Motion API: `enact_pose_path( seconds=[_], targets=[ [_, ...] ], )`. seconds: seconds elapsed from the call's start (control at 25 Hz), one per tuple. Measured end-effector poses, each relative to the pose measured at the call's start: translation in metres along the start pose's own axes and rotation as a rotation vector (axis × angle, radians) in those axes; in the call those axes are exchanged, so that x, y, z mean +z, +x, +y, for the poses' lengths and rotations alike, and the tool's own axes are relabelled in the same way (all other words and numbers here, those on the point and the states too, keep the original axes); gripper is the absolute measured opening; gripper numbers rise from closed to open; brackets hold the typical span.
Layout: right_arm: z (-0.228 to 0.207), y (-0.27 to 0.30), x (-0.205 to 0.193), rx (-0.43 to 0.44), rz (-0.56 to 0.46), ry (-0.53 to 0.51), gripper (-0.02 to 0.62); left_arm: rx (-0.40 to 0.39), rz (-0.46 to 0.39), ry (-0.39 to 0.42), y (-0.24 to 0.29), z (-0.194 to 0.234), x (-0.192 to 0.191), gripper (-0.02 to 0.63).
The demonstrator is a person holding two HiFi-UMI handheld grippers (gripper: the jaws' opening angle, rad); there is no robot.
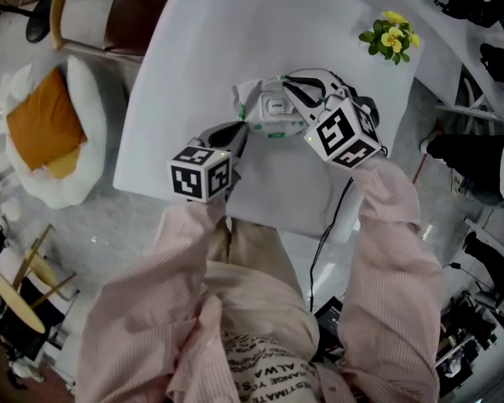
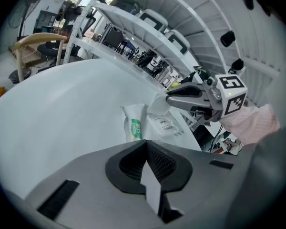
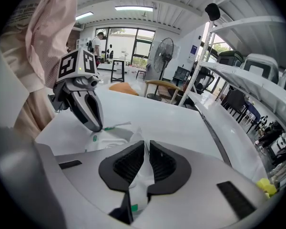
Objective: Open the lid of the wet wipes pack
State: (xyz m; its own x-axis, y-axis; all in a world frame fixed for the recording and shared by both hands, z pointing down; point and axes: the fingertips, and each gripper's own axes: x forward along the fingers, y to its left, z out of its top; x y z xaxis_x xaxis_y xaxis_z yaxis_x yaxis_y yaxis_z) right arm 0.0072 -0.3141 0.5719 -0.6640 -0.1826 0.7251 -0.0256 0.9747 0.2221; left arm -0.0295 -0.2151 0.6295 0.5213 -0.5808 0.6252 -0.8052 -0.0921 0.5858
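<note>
Wet wipes pack [image 1: 256,114], a white soft-film pouch with green print, lies flat near the middle of the large white table [image 1: 193,49], directly in front of the person.

Left hand-held gripper [image 1: 242,130]: the jaws are brought together at the near-left corner of the wet wipes pack. The left gripper view shows a thin pale strip between the pads. This is judged to be the pack's sealed edge, so this unit acts as the anchor.

Right hand-held gripper [image 1: 287,88]: the jaws are closed to a narrow slit on a fold of white film bearing a green mark, at the far side of the pack. Whether that fold belongs to the lid's tab or to the wrapper cannot be determined.

White rigid plastic lid [image 2: 163,123], carrying a small printed label, sits on the top face of the pack between the two units. No view shows it swung back, so the opening step is judged incomplete.

Recommended procedure (judgement):

1. Press the anchored corner down onto the table. The pouch is soft and will likely rise with any upward pull.
2. Verify that the right unit grips the lid's lip. If it grips wrapper film only, release and re-seat at the lip.
3. Move the right unit in an arc about the lid's hinge, not straight up.
4. Apply moderate force. Thin film can slip from the pads or tear.
</note>
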Motion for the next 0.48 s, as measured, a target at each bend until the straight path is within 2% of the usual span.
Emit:
enact_pose_path(
  seconds=[0.48],
  targets=[
    [-0.020,0.022,-0.009,-0.045,-0.010,0.090,0.032,0.006,-0.006,-0.013,0.002,0.000,0.000,0.000]
  ],
)
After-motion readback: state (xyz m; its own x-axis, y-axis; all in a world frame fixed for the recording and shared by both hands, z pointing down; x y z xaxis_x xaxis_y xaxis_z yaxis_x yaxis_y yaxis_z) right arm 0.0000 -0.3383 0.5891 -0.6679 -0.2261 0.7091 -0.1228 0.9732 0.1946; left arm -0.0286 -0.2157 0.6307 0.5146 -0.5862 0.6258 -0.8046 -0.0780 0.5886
